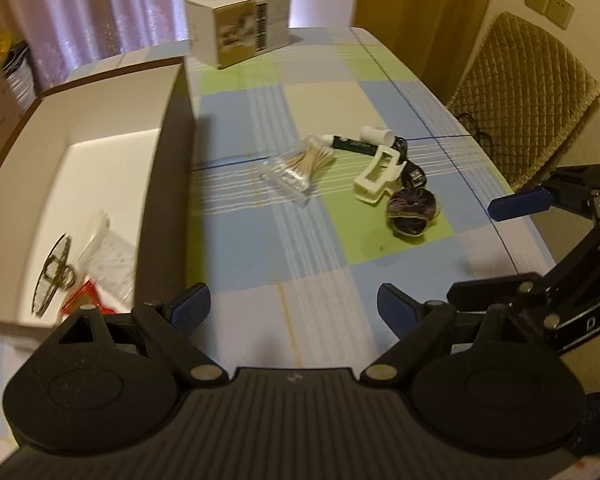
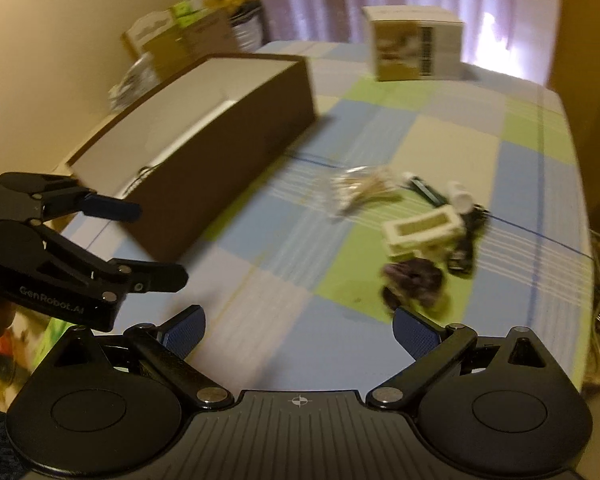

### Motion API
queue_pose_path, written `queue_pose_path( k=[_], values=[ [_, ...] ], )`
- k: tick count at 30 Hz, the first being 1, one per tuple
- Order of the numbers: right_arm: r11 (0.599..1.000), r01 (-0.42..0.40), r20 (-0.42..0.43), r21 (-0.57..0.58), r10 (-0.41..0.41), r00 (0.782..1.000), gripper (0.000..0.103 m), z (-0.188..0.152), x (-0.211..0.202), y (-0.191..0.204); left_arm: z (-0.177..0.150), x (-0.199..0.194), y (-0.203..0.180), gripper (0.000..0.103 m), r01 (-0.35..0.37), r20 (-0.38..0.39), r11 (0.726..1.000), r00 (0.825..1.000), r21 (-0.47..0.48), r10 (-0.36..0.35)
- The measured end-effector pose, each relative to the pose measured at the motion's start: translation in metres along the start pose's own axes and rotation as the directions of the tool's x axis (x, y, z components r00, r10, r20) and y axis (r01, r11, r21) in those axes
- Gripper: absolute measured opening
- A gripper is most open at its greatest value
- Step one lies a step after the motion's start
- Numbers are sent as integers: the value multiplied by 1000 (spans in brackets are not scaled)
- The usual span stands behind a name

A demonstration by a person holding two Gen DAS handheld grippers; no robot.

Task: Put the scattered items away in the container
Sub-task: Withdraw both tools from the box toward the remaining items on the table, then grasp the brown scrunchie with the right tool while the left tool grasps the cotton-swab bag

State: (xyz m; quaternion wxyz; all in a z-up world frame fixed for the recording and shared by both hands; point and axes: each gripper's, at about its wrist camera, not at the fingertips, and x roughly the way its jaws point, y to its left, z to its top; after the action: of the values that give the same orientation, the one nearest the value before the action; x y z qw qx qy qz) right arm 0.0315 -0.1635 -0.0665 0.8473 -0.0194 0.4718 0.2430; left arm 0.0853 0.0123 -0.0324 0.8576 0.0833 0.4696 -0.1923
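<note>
A big open box (image 1: 168, 128) (image 2: 220, 160), brown outside and white inside, sits at the table's left; a fan-like item (image 1: 54, 272) and plastic packets lie in it. Scattered mid-table are a bag of cotton swabs (image 1: 300, 166) (image 2: 360, 190), a dark pen (image 1: 350, 145), a small white bottle (image 1: 376, 135) (image 2: 460, 196), a white hair claw (image 1: 380, 176) (image 2: 424, 232), a black cable (image 1: 414, 174) and a dark scrunchie (image 1: 412, 212) (image 2: 414, 280). My left gripper (image 1: 294, 312) hovers open beside the box, empty. My right gripper (image 2: 298, 332) is open and empty, short of the scrunchie.
A white and tan carton (image 1: 240, 26) (image 2: 414, 42) stands at the table's far end. A quilted chair (image 1: 528, 92) stands beside the right edge. Boxes and clutter (image 2: 180, 36) are stacked beyond the left side. Curtains hang behind. The checked tablecloth (image 1: 260, 240) lies under everything.
</note>
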Motion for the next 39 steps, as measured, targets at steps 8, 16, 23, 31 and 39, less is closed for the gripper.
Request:
queue_pose_path(
  k=[8,16,23,31,39],
  values=[
    [994,94,37,52,-96,995,98,-6,0,-27,22,23,-15,88,19,14,998,1000,56,-20],
    [986,136,68,100,-143,987,98,-9,26,-55,40,57,-18,87,17,7,995,1000,98,-17],
    [983,172,51,66,-175,983,97,-1,53,-64,54,84,-16,87,26,-18,991,1000,129,-24],
    [984,172,11,38,-172,985,80,5,83,-73,63,108,-7,87,30,-61,990,998,138,-22],
    [989,146,-32,38,-145,989,30,1,98,-84,70,123,-4,84,41,-95,986,995,162,-25]
  ],
)
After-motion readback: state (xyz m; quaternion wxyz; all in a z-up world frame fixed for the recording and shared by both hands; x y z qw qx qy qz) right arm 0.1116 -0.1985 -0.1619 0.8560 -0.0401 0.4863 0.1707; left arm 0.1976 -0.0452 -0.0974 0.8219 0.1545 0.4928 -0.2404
